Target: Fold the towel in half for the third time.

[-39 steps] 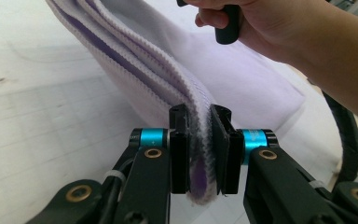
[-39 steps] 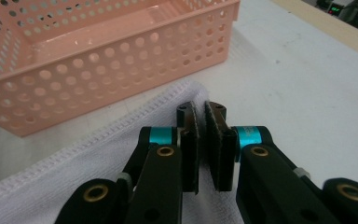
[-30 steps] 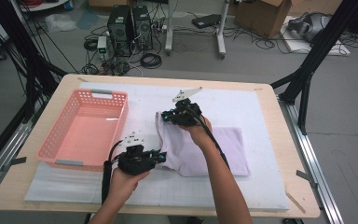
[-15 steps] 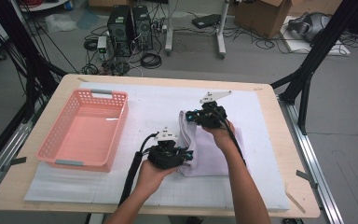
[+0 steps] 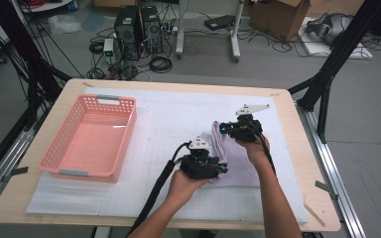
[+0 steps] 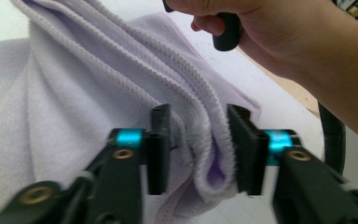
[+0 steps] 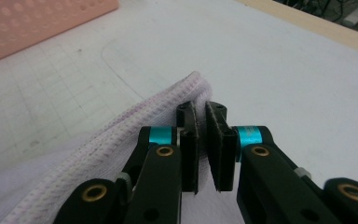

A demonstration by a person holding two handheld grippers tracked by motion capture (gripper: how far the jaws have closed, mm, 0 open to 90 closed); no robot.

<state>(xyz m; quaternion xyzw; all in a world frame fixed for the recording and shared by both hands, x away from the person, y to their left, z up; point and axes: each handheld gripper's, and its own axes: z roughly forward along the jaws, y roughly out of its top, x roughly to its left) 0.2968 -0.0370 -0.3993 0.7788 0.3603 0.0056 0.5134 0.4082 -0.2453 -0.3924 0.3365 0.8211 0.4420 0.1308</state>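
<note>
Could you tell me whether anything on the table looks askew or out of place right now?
Only the towel: it lies bunched and half folded on the mat, with layered edges standing up between the left gripper's jaws, which have just been opening. The right gripper pinches another edge. The basket sits square and nothing looks spilled or damaged.

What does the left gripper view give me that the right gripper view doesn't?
Left gripper view: the left tongs, whose jaws have just been opening, stand apart around a bunched towel fold, with the person's other hand behind. Right gripper view: the right tongs pinched shut on the towel's edge, plus a corner of the pink basket. Both show the lilac towel on the white mat.
</note>
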